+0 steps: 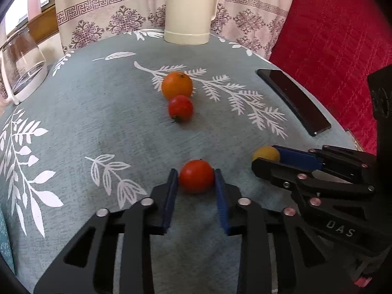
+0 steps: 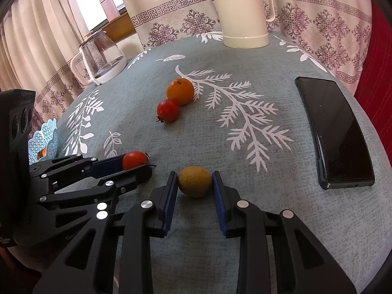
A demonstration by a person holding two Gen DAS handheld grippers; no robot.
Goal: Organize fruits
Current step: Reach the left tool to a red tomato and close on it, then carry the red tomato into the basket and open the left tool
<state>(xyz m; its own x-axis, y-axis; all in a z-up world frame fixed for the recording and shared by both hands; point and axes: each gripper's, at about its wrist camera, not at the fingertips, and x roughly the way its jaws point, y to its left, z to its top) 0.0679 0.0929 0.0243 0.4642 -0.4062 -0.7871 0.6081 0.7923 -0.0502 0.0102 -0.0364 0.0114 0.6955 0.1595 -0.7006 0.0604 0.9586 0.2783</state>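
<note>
In the left wrist view my left gripper (image 1: 196,174) is shut on a red tomato (image 1: 196,180), its blue pads pressing both sides, low over the grey-green tablecloth (image 1: 98,122). My right gripper (image 2: 194,177) is likewise shut on a small yellow fruit (image 2: 194,183) near the table's front. Each gripper shows in the other's view: the right gripper (image 1: 265,159) holding the yellow fruit (image 1: 264,152), and the left gripper (image 2: 139,163) holding the tomato (image 2: 134,159). Farther back an orange (image 1: 177,85) and a second tomato (image 1: 180,108) lie touching.
A cream thermos jug (image 2: 243,12) stands at the back edge and a glass kettle (image 2: 103,56) at the back left. A black phone (image 2: 335,132) lies at the right. A pale blue lattice basket (image 2: 45,139) sits off the left edge. A red cushion (image 1: 343,36) is on the right.
</note>
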